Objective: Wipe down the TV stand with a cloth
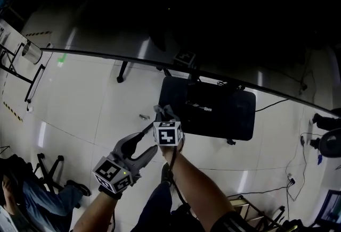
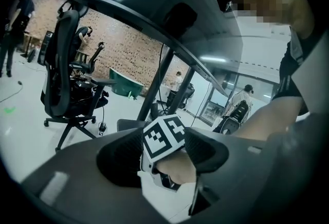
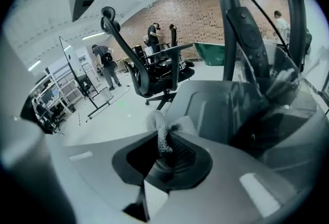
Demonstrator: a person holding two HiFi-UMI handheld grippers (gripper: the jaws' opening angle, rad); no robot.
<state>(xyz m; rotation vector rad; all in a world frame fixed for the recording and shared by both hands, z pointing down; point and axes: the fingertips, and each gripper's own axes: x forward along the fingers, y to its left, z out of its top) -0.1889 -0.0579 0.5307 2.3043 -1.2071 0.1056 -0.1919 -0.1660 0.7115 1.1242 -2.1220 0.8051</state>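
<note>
Squarely between right gripper [image 3: 165, 142] jaws: cloth [image 3: 161, 124].

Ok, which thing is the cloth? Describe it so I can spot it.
Find the TV stand's dark rectangular base plate. In the head view the right tool sits at its left edge, and the cloth is the pale grey crumpled wad pinched in it, the only soft thing there.

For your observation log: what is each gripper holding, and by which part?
Right gripper pinches a cloth by a bunched edge; left gripper holds nothing.
</note>
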